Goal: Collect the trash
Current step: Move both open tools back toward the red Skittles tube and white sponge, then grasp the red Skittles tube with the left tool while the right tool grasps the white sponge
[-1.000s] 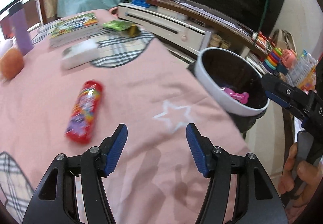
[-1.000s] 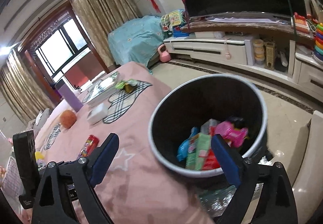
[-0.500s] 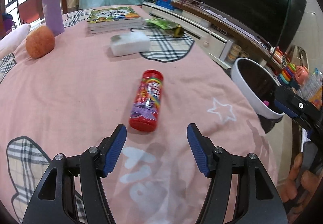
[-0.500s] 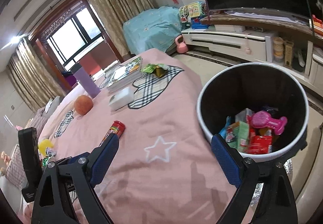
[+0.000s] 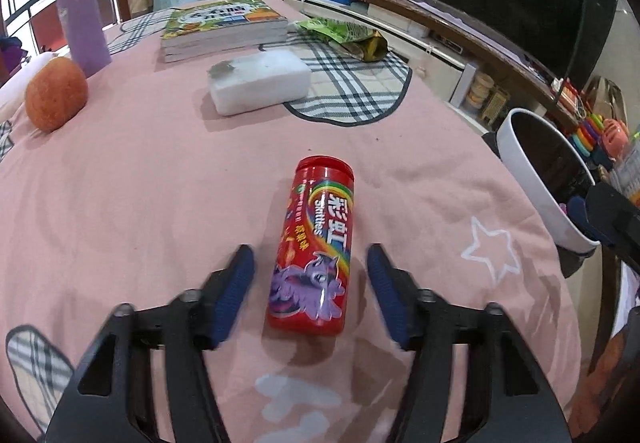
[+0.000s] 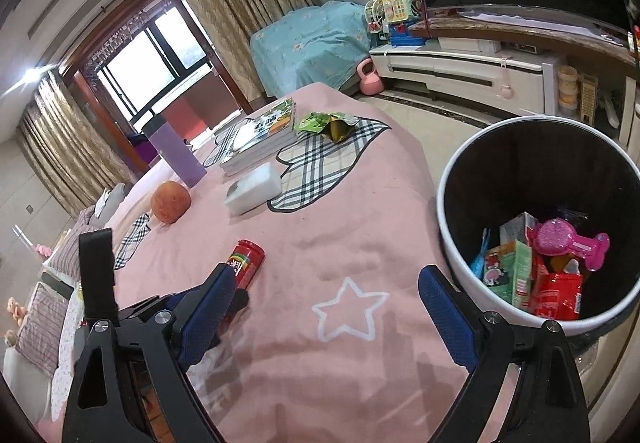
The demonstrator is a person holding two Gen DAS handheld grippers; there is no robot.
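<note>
Left gripper [image 5: 308,283] is straddling the red candy tube [image 5: 314,251], which lies on its side on the pink table cover [image 5: 140,183], cap end pointing away from me. Jaws are closing, tube between them, but I see a gap on both sides: the blue pads [image 5: 234,289] aren't touching it yet. Nothing gripped so far.

Right gripper [image 6: 332,317] is spread wide and holding nothing, hanging over the near right edge of the table above the white star print [image 6: 348,309]. Its right finger sits just beside the trash bin [image 6: 452,243].

The bin stands off the right edge of the table, white rim, dark inside. Already in it: a pink toy [image 6: 572,243], a green carton [image 6: 506,271], a red wrapper [image 6: 556,295], and something blue I can't identify.

Farther back on the table:
- green snack bag [image 5: 344,37], open, on the plaid patch, far right
- white block [image 5: 260,83] just near of the stack of books [image 5: 224,27]
- purple bottle [image 5: 82,19] upright at far left, orange fruit [image 5: 56,93] just near of it

From the right wrist view the tube shows at left, partly hidden behind that gripper's left finger.
</note>
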